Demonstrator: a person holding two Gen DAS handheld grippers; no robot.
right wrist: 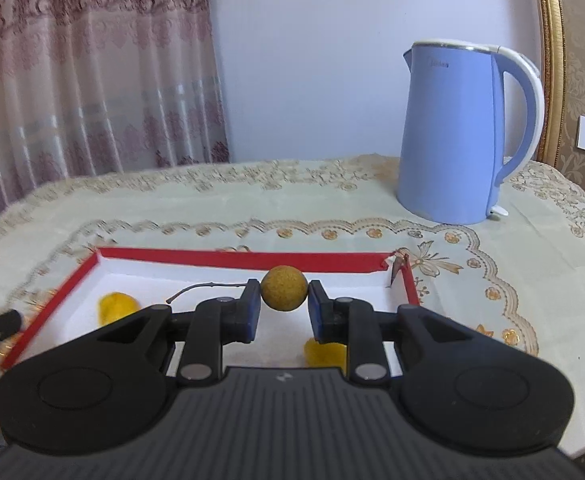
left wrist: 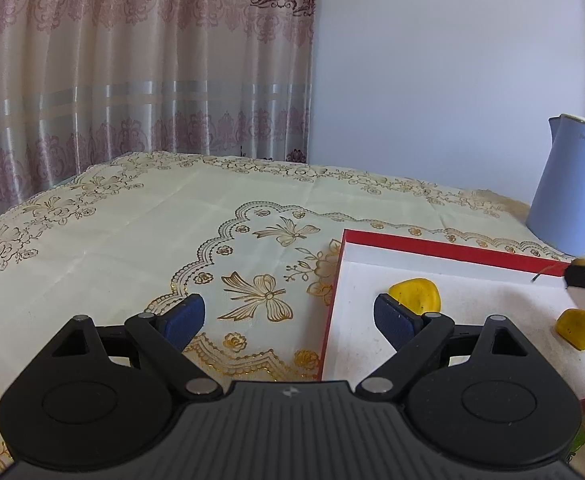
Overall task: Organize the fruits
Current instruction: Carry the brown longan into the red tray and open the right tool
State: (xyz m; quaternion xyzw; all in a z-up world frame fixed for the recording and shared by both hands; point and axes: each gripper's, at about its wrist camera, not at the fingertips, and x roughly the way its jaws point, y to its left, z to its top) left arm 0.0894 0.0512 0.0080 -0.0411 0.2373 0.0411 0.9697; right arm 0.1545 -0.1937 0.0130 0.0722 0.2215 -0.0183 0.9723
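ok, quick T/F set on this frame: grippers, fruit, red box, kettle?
1. The right gripper is shut on a small round tan fruit with a thin stem. True.
2. The left gripper holds a yellow fruit. False: its jaws stand open with nothing between them.
3. Two yellow fruit pieces lie inside the shallow red-rimmed white box. True.
4. The light blue electric kettle stands inside the box. False: it stands on the cream embroidered tablecloth, beyond the box.
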